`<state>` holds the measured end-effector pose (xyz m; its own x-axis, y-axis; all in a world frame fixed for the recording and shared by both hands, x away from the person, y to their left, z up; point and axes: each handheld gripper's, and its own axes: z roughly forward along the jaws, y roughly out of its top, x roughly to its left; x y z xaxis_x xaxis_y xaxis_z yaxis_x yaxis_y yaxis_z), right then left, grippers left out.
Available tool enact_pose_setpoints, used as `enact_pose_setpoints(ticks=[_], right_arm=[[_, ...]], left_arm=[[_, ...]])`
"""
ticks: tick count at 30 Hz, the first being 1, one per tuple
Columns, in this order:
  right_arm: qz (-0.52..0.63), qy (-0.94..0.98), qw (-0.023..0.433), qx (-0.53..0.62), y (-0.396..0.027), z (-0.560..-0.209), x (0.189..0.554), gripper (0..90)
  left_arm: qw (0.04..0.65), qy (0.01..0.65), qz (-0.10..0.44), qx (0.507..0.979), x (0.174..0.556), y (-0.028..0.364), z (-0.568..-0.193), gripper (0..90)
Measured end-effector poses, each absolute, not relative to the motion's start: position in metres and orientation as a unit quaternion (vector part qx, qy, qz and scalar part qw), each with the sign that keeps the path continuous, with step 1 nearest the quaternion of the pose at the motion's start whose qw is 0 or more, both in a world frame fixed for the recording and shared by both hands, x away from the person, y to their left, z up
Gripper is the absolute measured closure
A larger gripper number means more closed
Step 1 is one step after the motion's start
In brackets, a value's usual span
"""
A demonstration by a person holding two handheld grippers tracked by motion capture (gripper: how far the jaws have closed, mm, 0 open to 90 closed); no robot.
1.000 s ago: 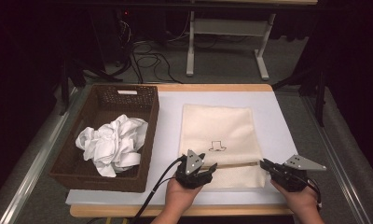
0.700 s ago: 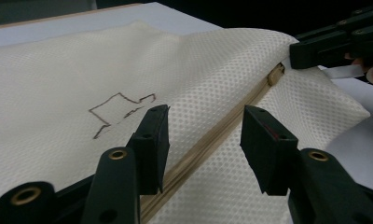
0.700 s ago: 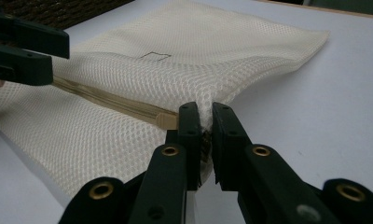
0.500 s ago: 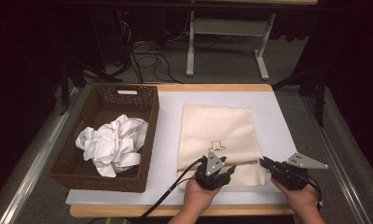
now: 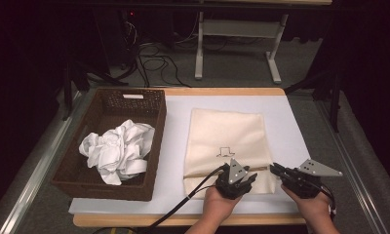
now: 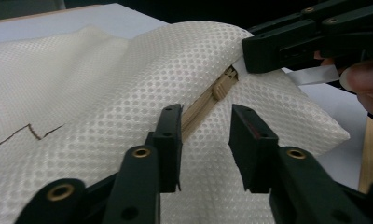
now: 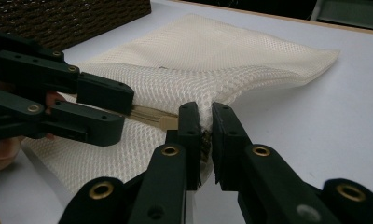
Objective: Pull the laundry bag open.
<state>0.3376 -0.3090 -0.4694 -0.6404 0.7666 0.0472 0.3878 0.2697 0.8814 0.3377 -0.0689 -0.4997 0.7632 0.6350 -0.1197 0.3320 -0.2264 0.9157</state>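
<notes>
A cream mesh bag lies flat on the white table cover, with a tan zipper along its near edge. My left gripper sits at that edge, and its jaws straddle the zipper line just short of the zipper pull. They have just been closing, with a gap still showing and no pad pressing. My right gripper is shut on the bag's mesh at the near right end, a little past the pull. Across from it is the left gripper.
A dark wicker basket stands at the left of the table, holding a heap of white cloth. Bare white cover lies right of the bag. The table's wooden edge runs under both hands.
My left gripper has slid right along the bag's near edge toward the right gripper, and its jaws have narrowed. The right gripper has stayed where it was, still pinching the mesh.
</notes>
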Motion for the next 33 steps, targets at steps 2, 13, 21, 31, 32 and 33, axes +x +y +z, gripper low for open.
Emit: enact_pose_setpoints(ticks=[2,13,21,31,32,33], right_arm=[[0.477,0.771,0.198,0.371,-0.308,-0.469,0.337,84.2],[0.48,0.772,0.199,0.367,-0.307,-0.468,0.336,84.3],[0.482,0.773,0.2,0.359,-0.306,-0.468,0.335,84.3],[0.479,0.775,0.198,0.361,-0.306,-0.47,0.333,84.3],[0.479,0.775,0.198,0.361,-0.305,-0.47,0.333,84.3],[0.479,0.777,0.198,0.358,-0.305,-0.47,0.333,84.3]], left_arm=[[0.534,0.309,0.14,0.774,0.338,-0.073,-0.501,69.9],[0.533,0.315,0.13,0.774,0.343,-0.083,-0.504,70.6],[0.536,0.324,0.115,0.771,0.348,-0.087,-0.504,68.4],[0.537,0.32,0.109,0.773,0.347,-0.091,-0.501,73.5],[0.538,0.315,0.11,0.774,0.346,-0.091,-0.5,75.9],[0.538,0.313,0.11,0.775,0.346,-0.091,-0.5,76.9]])
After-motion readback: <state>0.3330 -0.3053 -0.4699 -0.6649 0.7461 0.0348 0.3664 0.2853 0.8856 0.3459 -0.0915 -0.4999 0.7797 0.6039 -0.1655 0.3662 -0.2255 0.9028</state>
